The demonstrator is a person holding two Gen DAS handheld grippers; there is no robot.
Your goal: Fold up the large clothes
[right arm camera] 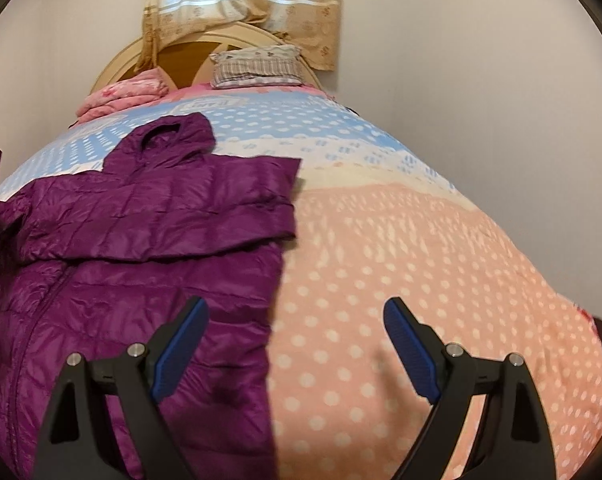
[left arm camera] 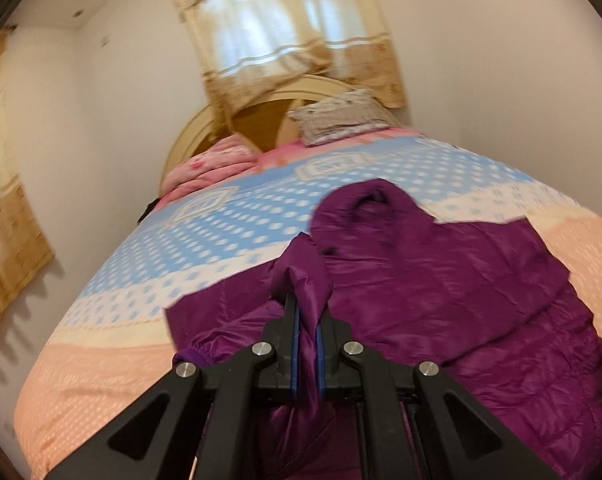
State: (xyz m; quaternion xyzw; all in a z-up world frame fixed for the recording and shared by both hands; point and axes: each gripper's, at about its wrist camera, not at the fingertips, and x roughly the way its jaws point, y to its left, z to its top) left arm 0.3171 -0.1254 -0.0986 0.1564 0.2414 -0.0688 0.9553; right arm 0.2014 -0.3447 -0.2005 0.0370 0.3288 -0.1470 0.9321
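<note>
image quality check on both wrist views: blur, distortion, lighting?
Left wrist: motion blur smears the bedspread dots and the curtain; the left tool, shut on the purple jacket's sleeve, stays sharp. Right wrist: milder blur, the open right tool crisp. Both: heavy fisheye bulge, dark corner vignette, backlit curtained window blown out, soft light otherwise.
</note>
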